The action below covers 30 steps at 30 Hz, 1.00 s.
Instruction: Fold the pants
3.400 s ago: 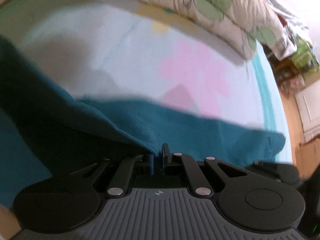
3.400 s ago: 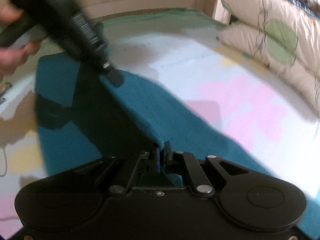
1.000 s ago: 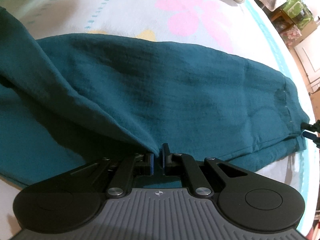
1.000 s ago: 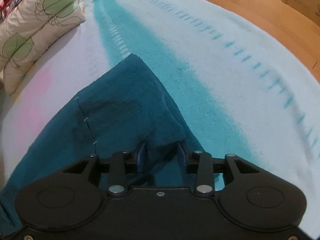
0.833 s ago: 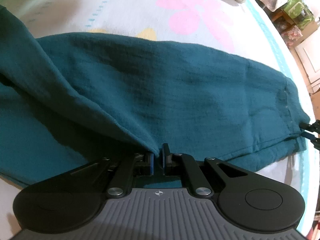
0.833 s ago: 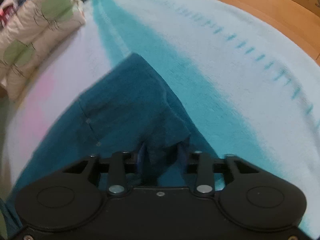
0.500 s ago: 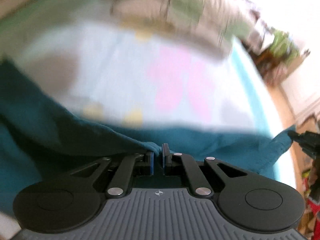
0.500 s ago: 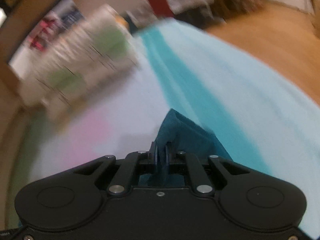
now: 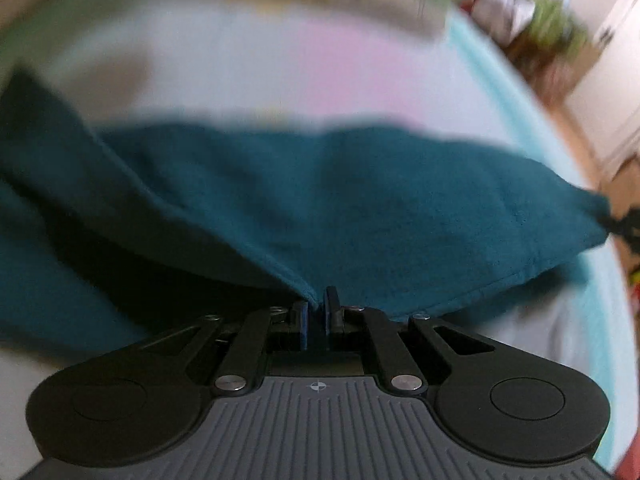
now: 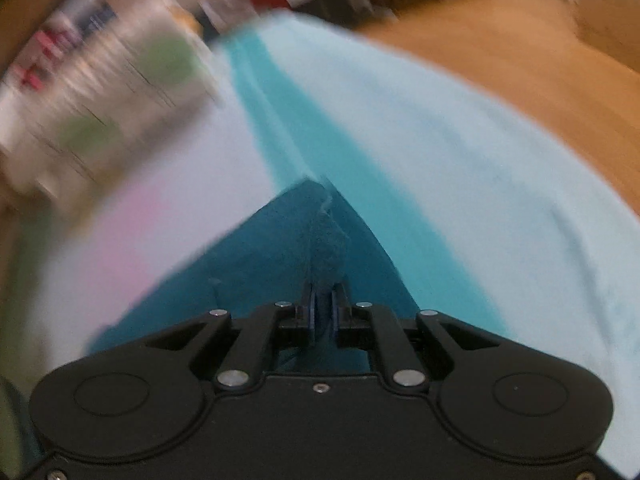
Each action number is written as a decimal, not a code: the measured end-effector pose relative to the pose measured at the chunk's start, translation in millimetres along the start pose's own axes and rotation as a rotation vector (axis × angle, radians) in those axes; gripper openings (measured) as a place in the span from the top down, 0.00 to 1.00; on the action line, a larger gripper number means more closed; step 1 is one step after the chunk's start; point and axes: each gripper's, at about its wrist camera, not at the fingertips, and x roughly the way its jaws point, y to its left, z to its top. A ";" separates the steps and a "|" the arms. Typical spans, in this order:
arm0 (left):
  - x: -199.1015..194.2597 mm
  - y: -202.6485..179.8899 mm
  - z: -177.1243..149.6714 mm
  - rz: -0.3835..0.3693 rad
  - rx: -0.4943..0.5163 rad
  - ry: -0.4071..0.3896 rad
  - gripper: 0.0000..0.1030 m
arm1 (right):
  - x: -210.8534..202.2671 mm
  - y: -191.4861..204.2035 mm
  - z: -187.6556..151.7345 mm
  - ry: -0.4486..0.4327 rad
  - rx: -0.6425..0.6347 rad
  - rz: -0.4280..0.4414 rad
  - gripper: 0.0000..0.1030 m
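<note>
The teal pants (image 9: 360, 200) are lifted off the bed and stretched between my two grippers. My left gripper (image 9: 316, 312) is shut on an edge of the cloth, which rises away from it in a fold to the left. My right gripper (image 10: 324, 308) is shut on a corner of the pants (image 10: 280, 248), which bunch up between its fingers. In the left wrist view the right gripper (image 9: 624, 228) shows as a dark shape at the far right end of the cloth. Both views are motion-blurred.
The bed sheet (image 10: 460, 160) is pale blue with a teal stripe and a pink flower (image 9: 352, 60). Pillows (image 10: 120, 72) lie at the head of the bed. Wooden floor (image 10: 520, 48) lies beyond the bed's right edge.
My right gripper has shut on the pants corner. Both grippers have lifted the cloth off the bed, and the views have swung up toward the pillows.
</note>
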 end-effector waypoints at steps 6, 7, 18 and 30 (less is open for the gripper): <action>29.8 14.0 -7.3 0.013 -0.080 0.076 0.93 | 30.4 1.4 -17.1 0.071 -0.046 -0.065 0.85; 29.2 12.5 -5.2 0.016 -0.067 0.070 0.92 | 28.3 3.7 -15.8 0.063 -0.064 -0.068 0.85; 24.5 -5.4 2.7 0.020 0.019 0.015 0.89 | 30.2 -5.8 -19.4 0.050 -0.085 -0.180 0.87; -6.8 4.4 -19.4 -0.010 0.101 -0.038 0.81 | 42.1 4.8 -20.9 0.091 -0.140 -0.244 0.57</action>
